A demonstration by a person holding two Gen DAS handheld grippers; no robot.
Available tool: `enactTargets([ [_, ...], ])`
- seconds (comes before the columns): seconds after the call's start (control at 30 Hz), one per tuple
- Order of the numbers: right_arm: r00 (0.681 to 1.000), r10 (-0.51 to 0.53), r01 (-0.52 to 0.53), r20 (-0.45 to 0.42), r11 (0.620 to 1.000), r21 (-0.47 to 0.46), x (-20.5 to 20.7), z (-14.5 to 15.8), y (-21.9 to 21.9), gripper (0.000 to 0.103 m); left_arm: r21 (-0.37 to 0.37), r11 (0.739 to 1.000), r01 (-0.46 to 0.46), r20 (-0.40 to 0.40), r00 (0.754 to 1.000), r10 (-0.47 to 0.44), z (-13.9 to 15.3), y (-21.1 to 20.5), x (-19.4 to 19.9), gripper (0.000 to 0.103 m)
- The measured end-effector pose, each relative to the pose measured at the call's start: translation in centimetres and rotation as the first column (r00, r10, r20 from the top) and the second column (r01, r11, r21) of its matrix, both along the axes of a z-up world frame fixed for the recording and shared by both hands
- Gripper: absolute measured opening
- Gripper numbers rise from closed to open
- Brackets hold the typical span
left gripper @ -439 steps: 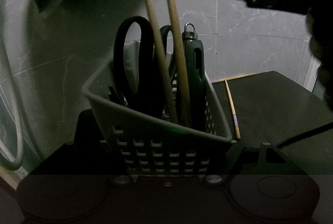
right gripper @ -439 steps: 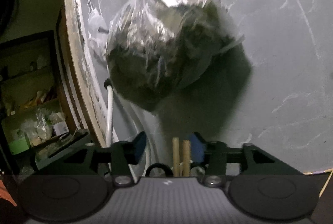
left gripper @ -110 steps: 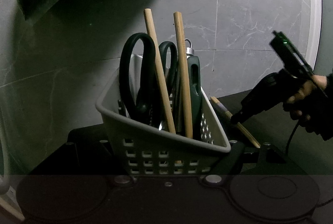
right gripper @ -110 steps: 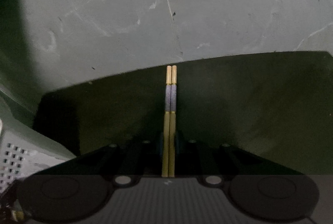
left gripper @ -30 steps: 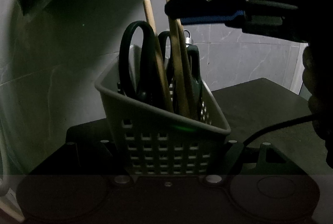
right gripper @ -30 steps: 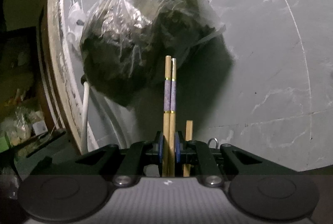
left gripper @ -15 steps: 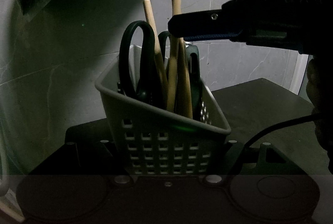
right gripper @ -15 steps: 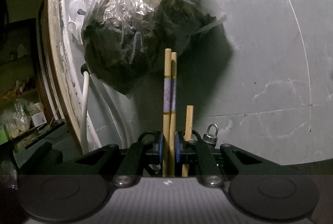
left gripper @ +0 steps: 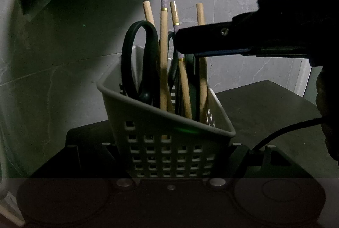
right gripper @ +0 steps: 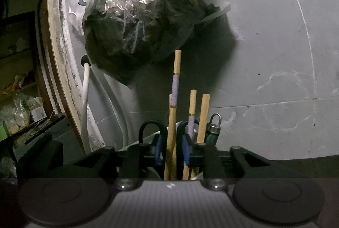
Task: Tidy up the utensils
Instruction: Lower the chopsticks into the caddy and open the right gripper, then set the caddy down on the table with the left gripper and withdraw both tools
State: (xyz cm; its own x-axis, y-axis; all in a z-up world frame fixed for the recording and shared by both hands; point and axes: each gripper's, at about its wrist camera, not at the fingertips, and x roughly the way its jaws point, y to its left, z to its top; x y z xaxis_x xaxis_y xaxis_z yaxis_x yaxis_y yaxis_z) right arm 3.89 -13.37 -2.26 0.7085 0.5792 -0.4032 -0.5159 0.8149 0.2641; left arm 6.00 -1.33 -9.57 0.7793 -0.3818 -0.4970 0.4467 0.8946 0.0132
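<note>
I see a pale grey basket with a grid of square holes, black scissors, 2 tan chopsticks banded purple and gold, blue pads on my right gripper, and grey marble-veined wall tiles.

Chopstick lower ends hidden inside basket; contents perhaps touching.

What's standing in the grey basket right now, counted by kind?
Purple-banded chopsticks: 2
Plain wooden chopsticks: 2
Black scissors: 1
Dark green tool with a metal ring: 1
Total: 6, all in the basket.
</note>
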Motion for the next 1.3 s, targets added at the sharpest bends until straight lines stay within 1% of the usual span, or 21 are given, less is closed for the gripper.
enactTargets([
  [0.1,1.0,-0.002,0.002,0.003,1.0,-0.005,-0.2,0.3,0.0,0.04,0.0,1.0,0.0,0.0,1.0,0.0,0.0,0.0,0.0,0.079],
  [0.13,1.0,-0.005,0.005,0.005,1.0,-0.006,-0.3,0.4,0.0,0.05,0.001,1.0,0.001,0.0,1.0,-0.001,0.0,0.0,0.0,0.079],
  [0.17,1.0,-0.005,0.005,0.009,1.0,-0.001,-0.5,0.6,0.0,0.057,0.002,1.0,0.002,0.0,1.0,-0.002,0.0,0.0,0.0,0.079],
  [0.2,1.0,-0.007,0.007,0.011,1.0,-0.005,-0.6,0.8,0.2,0.061,0.002,1.0,0.002,-0.001,1.0,-0.002,0.0,0.0,0.1,0.079],
  [0.23,1.0,-0.008,0.008,0.016,1.0,-0.011,-0.8,1.0,0.3,0.069,0.002,1.0,0.001,-0.001,1.0,-0.001,0.0,0.0,0.1,0.079],
  [0.27,1.0,-0.008,0.008,0.023,1.0,-0.014,-1.0,1.3,0.3,0.074,0.0,1.0,0.001,-0.002,1.0,-0.001,0.0,0.0,0.1,0.079],
  [0.33,0.999,-0.021,0.022,0.032,1.0,-0.009,-1.3,2.0,0.2,0.077,-0.006,1.0,0.001,-0.005,1.0,-0.001,-0.1,0.0,0.2,0.079],
  [0.4,0.998,-0.048,0.048,0.046,0.999,-0.006,-1.7,2.8,-0.2,0.085,-0.008,1.0,0.0,-0.005,1.0,0.0,-0.1,-0.1,0.3,0.079],
  [0.43,0.996,-0.066,0.067,0.054,0.998,-0.007,-2.0,3.2,-0.5,0.09,-0.009,1.0,0.001,-0.006,1.0,-0.001,-0.1,0.0,0.4,0.079],
  [0.5,0.993,-0.105,0.106,0.06,0.994,-0.013,-2.4,4.0,-1.2,0.093,-0.013,1.0,0.0,-0.008,1.0,0.0,-0.2,0.0,0.4,0.079],
  [0.57,0.985,-0.162,0.163,0.055,0.986,-0.027,-2.8,4.5,-2.2,0.1,-0.018,1.0,0.0,-0.008,1.0,0.0,-0.1,0.2,0.4,0.079],
  [0.67,0.964,-0.262,0.264,0.039,0.962,-0.064,-3.9,4.9,-3.7,0.102,-0.024,1.0,0.0,-0.007,1.0,0.0,-0.3,0.4,0.4,0.079],
  [0.8,0.933,-0.361,0.358,0.002,0.925,-0.128,-5.4,4.5,-5.3,0.103,-0.028,1.0,0.007,-0.009,1.0,-0.008,-0.4,0.7,0.5,0.079],
  [0.93,0.878,-0.477,0.46,-0.046,0.866,-0.196,-6.9,3.5,-6.3,0.103,-0.029,0.999,0.016,-0.008,1.0,-0.016,-0.5,1.0,0.5,0.079],
  [1.1,0.788,-0.602,0.556,-0.129,0.786,-0.268,-7.7,1.8,-6.5,0.103,-0.032,0.999,0.022,-0.008,1.0,-0.022,-0.6,1.2,0.7,0.079],
  [1.13,0.774,-0.617,0.567,-0.143,0.776,-0.277,-7.8,1.5,-6.4,0.103,-0.036,0.999,0.021,-0.012,1.0,-0.021,-0.6,1.4,0.8,0.079],
  [1.23,0.745,-0.642,0.574,-0.182,0.755,-0.317,-8.0,0.7,-6.3,0.103,-0.046,0.999,0.019,-0.022,1.0,-0.02,-0.7,1.5,0.9,0.08],
  [1.3,0.721,-0.665,0.586,-0.194,0.735,-0.341,-8.1,0.3,-6.2,0.103,-0.052,0.998,0.016,-0.029,0.999,-0.018,-0.7,1.6,1.0,0.08],
])
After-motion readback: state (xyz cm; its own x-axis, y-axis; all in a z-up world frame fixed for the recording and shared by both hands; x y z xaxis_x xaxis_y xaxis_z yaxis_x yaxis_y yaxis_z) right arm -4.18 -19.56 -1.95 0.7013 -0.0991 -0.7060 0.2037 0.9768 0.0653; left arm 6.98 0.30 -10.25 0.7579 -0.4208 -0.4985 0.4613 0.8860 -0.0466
